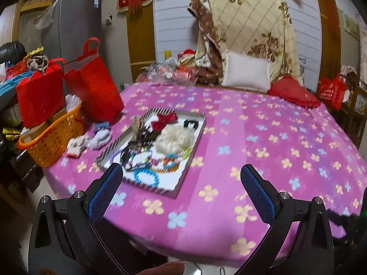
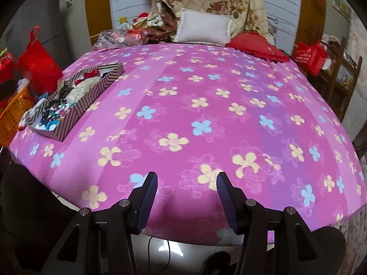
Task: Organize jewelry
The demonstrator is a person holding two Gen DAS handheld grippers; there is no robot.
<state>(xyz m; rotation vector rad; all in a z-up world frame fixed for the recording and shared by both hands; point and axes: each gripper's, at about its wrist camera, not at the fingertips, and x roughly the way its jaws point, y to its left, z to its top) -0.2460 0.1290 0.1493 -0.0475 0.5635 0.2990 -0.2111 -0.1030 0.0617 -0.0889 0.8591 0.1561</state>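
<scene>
At ten o'clock on the bed (image 2: 206, 105), jewelry (image 1: 146, 158) lies heaped in the tray (image 1: 195, 135); left gripper (image 1: 181, 171) and right gripper (image 2: 187, 181) gape empty; sorted or not, unclear.

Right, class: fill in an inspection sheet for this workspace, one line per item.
Surface: pink flower-print bedspread, mostly bare.
Job's things: striped shallow tray holding a blue bead bracelet, red bow, white fluffy scrunchie.
Clutter: orange plastic basket, red paper bags, white gloves.
Grippers: left tongs open; right tongs open; both empty.
Cables: thin cord on floor.
Surroundings: white pillow, floral quilt.
</scene>
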